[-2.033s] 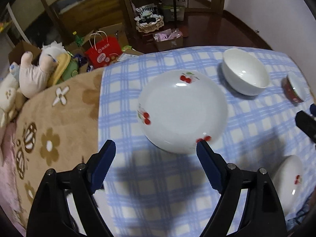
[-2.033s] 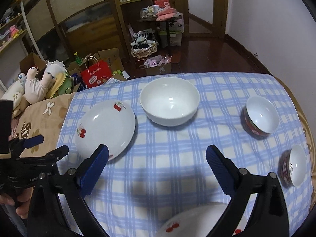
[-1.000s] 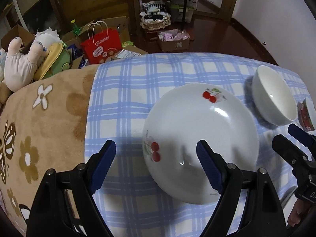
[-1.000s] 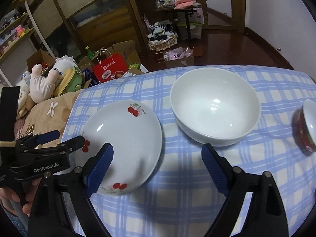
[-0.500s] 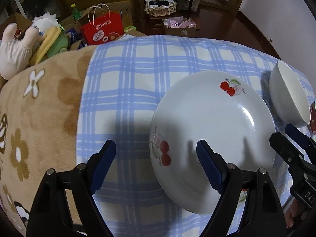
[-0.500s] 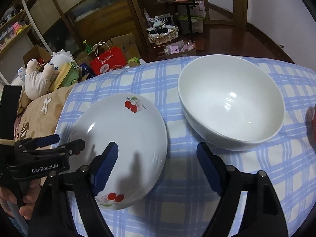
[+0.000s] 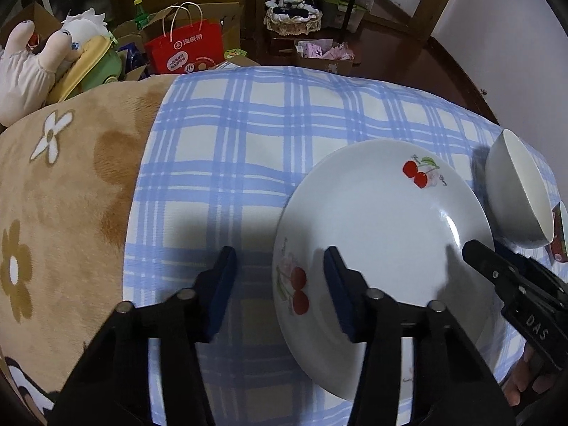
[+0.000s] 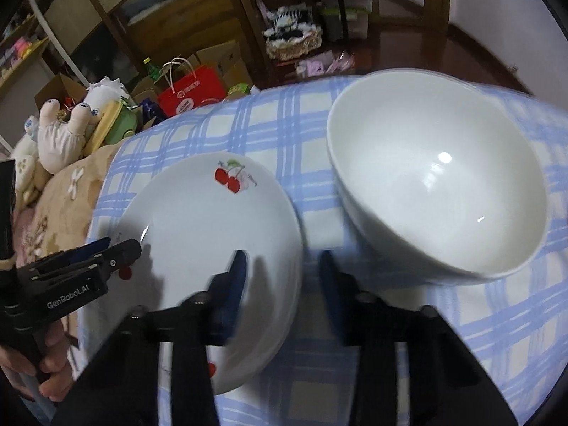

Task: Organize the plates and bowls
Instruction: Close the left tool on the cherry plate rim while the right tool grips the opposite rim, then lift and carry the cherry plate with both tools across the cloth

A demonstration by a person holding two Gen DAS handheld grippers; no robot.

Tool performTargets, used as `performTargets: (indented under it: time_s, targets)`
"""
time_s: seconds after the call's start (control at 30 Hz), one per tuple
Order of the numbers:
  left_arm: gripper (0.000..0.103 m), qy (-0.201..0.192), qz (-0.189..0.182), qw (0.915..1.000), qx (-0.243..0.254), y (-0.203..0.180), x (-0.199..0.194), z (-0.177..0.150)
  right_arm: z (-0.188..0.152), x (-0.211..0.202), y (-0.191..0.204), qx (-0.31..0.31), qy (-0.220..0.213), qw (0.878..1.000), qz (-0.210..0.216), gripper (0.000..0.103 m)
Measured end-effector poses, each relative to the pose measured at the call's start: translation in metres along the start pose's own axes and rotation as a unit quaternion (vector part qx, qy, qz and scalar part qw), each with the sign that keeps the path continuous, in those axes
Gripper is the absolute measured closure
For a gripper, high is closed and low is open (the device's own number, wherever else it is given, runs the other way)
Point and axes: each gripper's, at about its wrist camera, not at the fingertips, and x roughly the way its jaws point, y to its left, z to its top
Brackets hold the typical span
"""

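Two grippers close on one plate (image 7: 383, 227) lying on the checked cloth (image 7: 227, 149) — left gripper (image 7: 280, 284) astride its left rim, right gripper (image 8: 280, 284) astride the opposite rim. Pads seemingly not pressing yet; squeeze evenly, then lift level — the white bowl (image 8: 436, 184) stands just beside.

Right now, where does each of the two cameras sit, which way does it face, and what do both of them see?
Left wrist: on the left gripper, facing steeply down at the cherry plate; its closing jaws straddle the plate's left rim; the right gripper shows.
Right wrist: on the right gripper, facing down between plate and white bowl; closing jaws straddle the right rim; the left gripper and a hand show.
Shared: plate, bowl, checked cloth.
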Motion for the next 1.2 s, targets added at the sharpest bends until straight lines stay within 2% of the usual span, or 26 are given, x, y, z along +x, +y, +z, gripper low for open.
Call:
performTargets:
  time_s: [0.03, 0.1, 0.13, 0.47, 0.7, 0.87, 1.2]
  targets:
    - [0.073, 0.001, -0.004, 1.0, -0.001, 0.001, 0.001, 0.0, 0.0, 0.002, -0.001, 0.002, 0.003, 1.0, 0.002, 0.077]
    - [0.083, 0.008, -0.031, 0.9995, -0.009, 0.004, 0.004, -0.001, -0.001, 0.005, -0.001, -0.003, 0.006, 1.0, 0.001, 0.084]
    - [0.085, 0.01, -0.041, 0.999, -0.014, 0.005, 0.005, -0.002, -0.001, 0.007, 0.0, -0.007, 0.009, 1.0, -0.001, 0.088]
    - [0.087, 0.006, -0.055, 0.9978, -0.037, 0.014, 0.004, -0.006, -0.003, 0.007, -0.001, -0.016, 0.007, 1.0, -0.002, 0.087]
    - [0.087, 0.008, -0.041, 0.9988, -0.025, 0.01, 0.001, -0.007, -0.004, 0.001, 0.002, -0.01, 0.002, 1.0, -0.009, 0.088]
    - [0.089, -0.002, -0.018, 0.9997, -0.015, 0.005, -0.018, -0.009, -0.012, -0.011, 0.005, -0.013, -0.009, 1.0, -0.003, 0.089]
    - [0.09, 0.009, -0.075, 0.9968, -0.026, 0.001, -0.025, -0.016, -0.022, -0.042, 0.001, -0.023, -0.016, 0.999, -0.023, 0.091]
